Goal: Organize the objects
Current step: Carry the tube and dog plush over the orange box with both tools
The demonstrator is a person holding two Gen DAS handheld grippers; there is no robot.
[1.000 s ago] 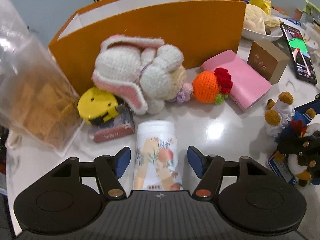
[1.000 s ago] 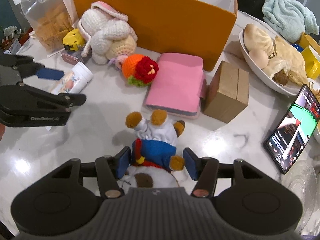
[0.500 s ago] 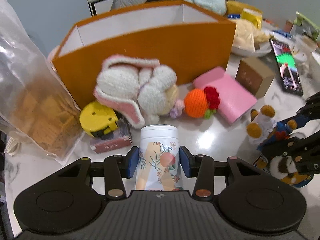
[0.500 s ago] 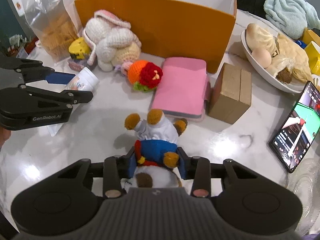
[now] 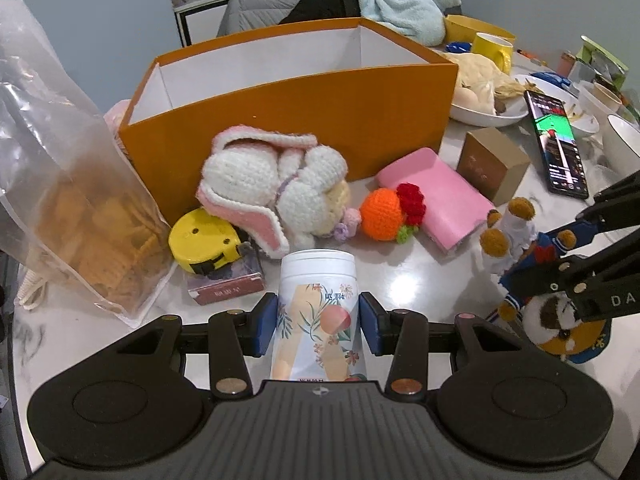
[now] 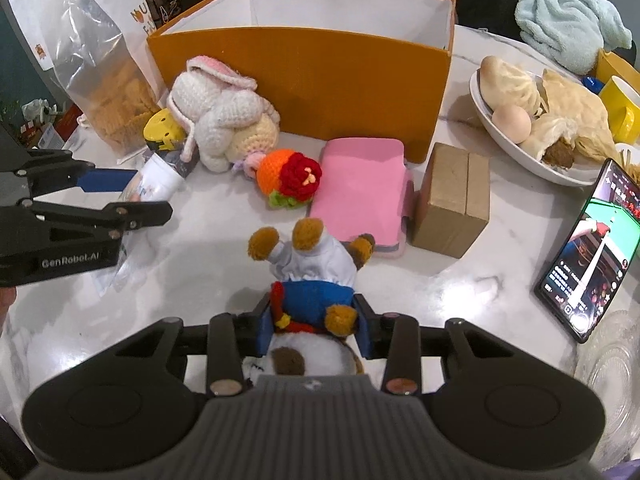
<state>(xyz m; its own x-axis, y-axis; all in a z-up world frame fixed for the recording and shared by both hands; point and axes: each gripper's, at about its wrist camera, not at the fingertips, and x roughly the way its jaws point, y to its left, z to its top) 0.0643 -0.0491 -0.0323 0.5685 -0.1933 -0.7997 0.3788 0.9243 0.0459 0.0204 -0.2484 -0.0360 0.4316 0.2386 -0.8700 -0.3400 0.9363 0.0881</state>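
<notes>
So both tools are loaded up at once here. The left tool (image 5: 318,322) has its blue pads squeezed onto the sides of a white cup with a peach and flower print (image 5: 316,312), gripped low on the body with the lid end pointing away from the tool, which looks like a sensible hold for carrying it forward without it rolling out. The right tool (image 6: 316,320) is clamped narrow on a plush dog in a blue and white sailor outfit (image 6: 312,280), pinched round the blue middle with its brown paws sticking out ahead, soft enough that the pads sink in. Straight ahead of both tools is the open orange box (image 5: 296,108), white inside and empty as far as I can see, so my guess is that's where everything's headed. Between the tools and the box, still on the bench (image 6: 460,276): a crochet bunny (image 5: 272,184), a crochet orange with a red flower (image 5: 386,214), a pink notebook (image 6: 360,184), a yellow tape measure (image 5: 200,244) and a small brown carton (image 6: 452,200).
</notes>
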